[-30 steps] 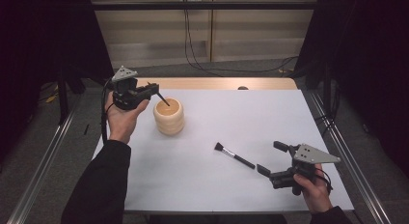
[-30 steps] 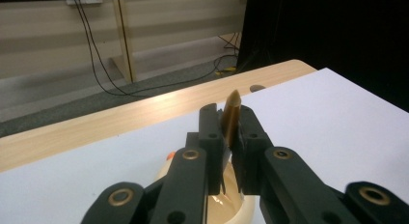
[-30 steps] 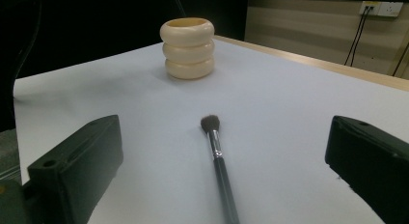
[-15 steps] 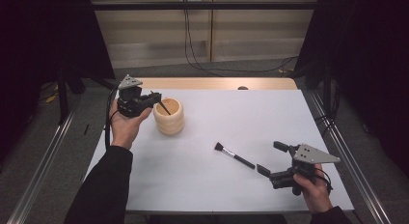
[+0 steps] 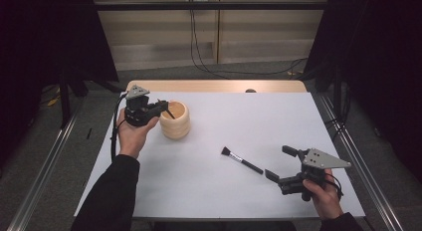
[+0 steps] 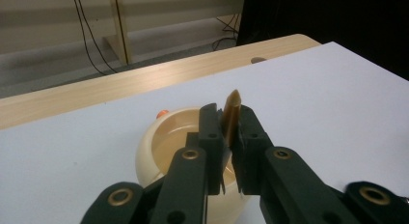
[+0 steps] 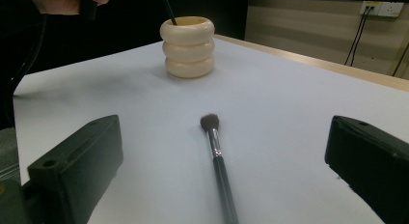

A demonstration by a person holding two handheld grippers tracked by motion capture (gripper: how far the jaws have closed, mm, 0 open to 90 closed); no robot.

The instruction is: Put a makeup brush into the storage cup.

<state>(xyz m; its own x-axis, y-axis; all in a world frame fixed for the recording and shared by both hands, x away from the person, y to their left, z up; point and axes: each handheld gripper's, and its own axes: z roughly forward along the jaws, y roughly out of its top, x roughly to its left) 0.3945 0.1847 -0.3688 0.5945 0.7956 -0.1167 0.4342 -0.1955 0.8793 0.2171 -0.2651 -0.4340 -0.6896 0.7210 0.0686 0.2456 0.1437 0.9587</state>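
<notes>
A cream ribbed cup (image 5: pixel 175 121) (image 7: pixel 189 48) stands at the table's left rear. My left gripper (image 5: pixel 161 107) (image 6: pixel 226 123) is just left of the cup's rim, shut on a thin stick-like tool (image 6: pixel 232 112) with a brown end. The tool's dark lower part (image 5: pixel 170 113) (image 7: pixel 169 11) slants down into the cup (image 6: pixel 159 142). A black-handled makeup brush (image 5: pixel 241 161) (image 7: pixel 214 147) lies flat mid-table, bristles toward the cup. My right gripper (image 5: pixel 281 163) (image 7: pixel 226 154) sits at the front right with its jaws wide open just behind the brush handle's end, not touching it.
The white tabletop (image 5: pixel 249 116) has a wooden strip (image 5: pixel 214 86) along its far edge. A small orange thing (image 6: pixel 163 114) peeks at the cup's far rim. Metal rails (image 5: pixel 358 156) run along both sides, and cables (image 5: pixel 199 57) hang behind the table.
My left hand has sunk toward the cup with the thin tool, whose lower end now sits inside the cup. The right gripper and the makeup brush have not moved.
</notes>
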